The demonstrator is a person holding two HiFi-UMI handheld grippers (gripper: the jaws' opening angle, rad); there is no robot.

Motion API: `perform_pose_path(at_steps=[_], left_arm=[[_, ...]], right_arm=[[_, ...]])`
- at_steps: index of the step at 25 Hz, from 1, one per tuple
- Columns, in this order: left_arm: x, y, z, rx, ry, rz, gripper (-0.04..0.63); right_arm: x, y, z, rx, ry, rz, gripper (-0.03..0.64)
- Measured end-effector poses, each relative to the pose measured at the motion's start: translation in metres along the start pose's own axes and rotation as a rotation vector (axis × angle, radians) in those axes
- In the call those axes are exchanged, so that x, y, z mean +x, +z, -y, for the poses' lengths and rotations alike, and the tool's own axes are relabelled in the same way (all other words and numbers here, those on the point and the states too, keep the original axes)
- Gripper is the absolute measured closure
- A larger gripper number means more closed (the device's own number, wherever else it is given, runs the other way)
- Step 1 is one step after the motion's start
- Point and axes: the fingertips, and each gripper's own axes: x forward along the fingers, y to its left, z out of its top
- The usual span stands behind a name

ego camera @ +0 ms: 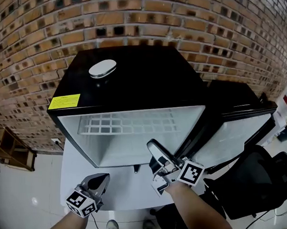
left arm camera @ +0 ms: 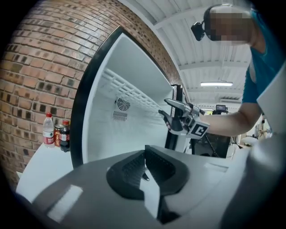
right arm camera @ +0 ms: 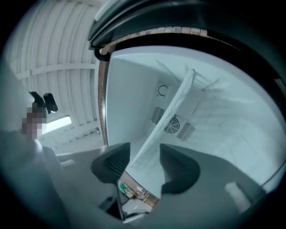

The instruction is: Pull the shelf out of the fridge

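Note:
A black mini fridge [ego camera: 136,73] stands on a white table [ego camera: 74,180], its door [ego camera: 233,115] swung open to the right. Inside, a white wire shelf [ego camera: 129,123] lies across the white compartment. My right gripper [ego camera: 156,157] is at the lower right of the opening. In the right gripper view, the white shelf [right arm camera: 174,107] edge runs back from between the two pads, and my right gripper [right arm camera: 145,163] is shut on it. My left gripper [ego camera: 100,178] hangs shut and empty in front of the table. The left gripper view shows its pads [left arm camera: 134,167] pressed together, with the right gripper [left arm camera: 170,112] at the fridge's opening.
A white oval object [ego camera: 103,68] and a yellow label [ego camera: 64,101] are on the fridge top. Bottles [left arm camera: 48,129] stand on the table left of the fridge against the brick wall. A black chair [ego camera: 254,183] sits at the right, and a wooden crate [ego camera: 9,148] at the left.

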Motion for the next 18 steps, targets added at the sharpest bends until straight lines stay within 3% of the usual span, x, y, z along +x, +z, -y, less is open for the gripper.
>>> perform_pose_path(at_steps=[7,18], left_arm=[[0.019,-0.027,-0.020,0.032,-0.016,0.002,0.614],[0.021,-0.042,-0.019,0.043,-0.012,-0.006,0.614]], right_arm=[[0.026,0.025,0.008,0.056,0.045,0.092,0.400],[0.062,0.039,0.025,-0.043,-0.076,0.135,0.402]])
